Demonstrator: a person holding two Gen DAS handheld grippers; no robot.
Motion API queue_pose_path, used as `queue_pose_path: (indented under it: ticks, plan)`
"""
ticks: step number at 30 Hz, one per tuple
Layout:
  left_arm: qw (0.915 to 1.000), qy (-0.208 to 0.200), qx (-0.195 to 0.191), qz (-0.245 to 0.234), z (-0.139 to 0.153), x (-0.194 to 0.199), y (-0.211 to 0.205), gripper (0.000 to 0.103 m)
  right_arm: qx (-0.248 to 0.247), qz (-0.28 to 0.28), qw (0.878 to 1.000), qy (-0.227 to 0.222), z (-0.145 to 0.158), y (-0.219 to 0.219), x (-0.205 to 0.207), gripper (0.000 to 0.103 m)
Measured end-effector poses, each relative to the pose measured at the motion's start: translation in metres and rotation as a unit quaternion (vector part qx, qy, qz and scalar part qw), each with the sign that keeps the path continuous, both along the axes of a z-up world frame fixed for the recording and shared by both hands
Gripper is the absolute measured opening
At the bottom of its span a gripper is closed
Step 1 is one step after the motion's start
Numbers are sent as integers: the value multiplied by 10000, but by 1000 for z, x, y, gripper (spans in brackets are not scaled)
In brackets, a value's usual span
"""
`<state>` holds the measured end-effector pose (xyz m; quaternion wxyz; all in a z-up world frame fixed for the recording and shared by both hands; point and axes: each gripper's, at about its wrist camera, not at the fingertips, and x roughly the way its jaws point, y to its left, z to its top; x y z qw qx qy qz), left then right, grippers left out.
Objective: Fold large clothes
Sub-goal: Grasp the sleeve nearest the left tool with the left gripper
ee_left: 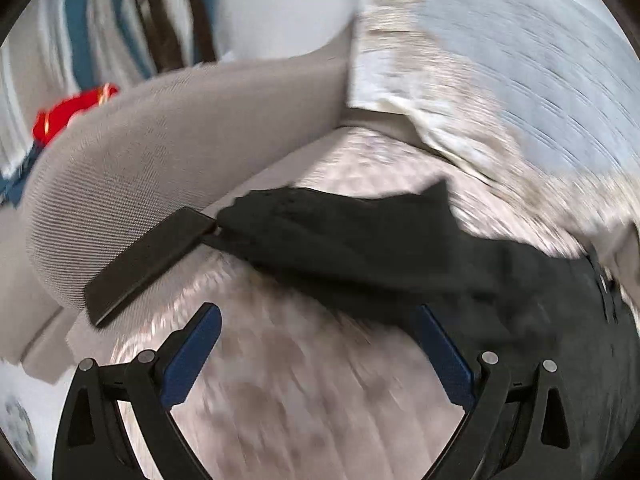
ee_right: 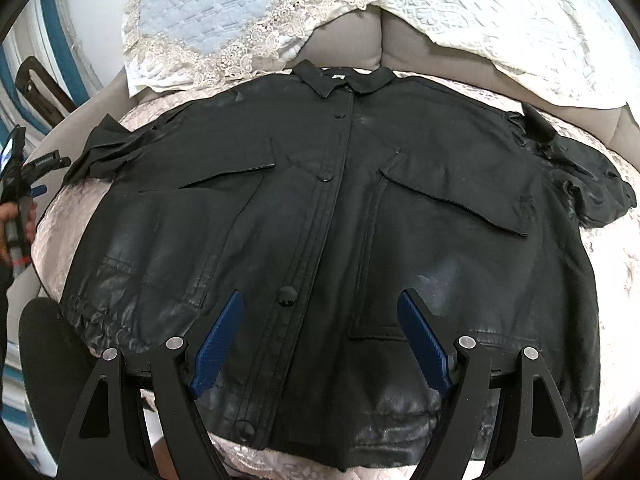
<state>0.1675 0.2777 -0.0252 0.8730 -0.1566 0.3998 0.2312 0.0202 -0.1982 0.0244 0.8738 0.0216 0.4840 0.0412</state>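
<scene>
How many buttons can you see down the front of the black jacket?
4 on the black jacket, all along its placket: button near collar, chest button, waist button, hem button. None visibly hidden.

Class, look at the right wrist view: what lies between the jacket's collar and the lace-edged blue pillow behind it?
In the right wrist view, only a narrow strip of grey sofa cushion separates the black jacket collar from the lace-edged blue pillow.
</scene>
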Motion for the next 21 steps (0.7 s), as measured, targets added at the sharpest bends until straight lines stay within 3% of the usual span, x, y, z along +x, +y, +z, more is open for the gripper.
queue_pose_path:
  ticks: [5, 8, 10, 12, 15, 17, 21]
  plan:
    - [9974, 233, -509, 448, -32, 28, 37, 92, -24, 1, 10000, 60, -2, 4, 8, 80]
    - [9965, 308, -518, 575, -47, 38, 44, 85, -38, 20, 10000, 85, -2, 7, 13, 80]
    - [9977, 319, -136, 575, -51, 43, 37, 75, -41, 43, 9999, 88, -2, 9, 15, 80]
    - [9980, 321, 86, 540, -53, 49, 33, 47, -32, 63, 9999, 73, -2, 11, 16, 80]
    - [9979, 265, 64, 583, -46, 53, 39, 16, -16, 83, 10000, 36, 0, 10, 16, 80]
    - [9986, 104, -16, 521, -33, 52, 39, 10, -10, 80, 10000, 4, 1, 9, 14, 80]
    - [9984, -535, 143, 99, 21, 41, 13, 7, 14, 9, 10000, -52, 4, 1, 10, 80]
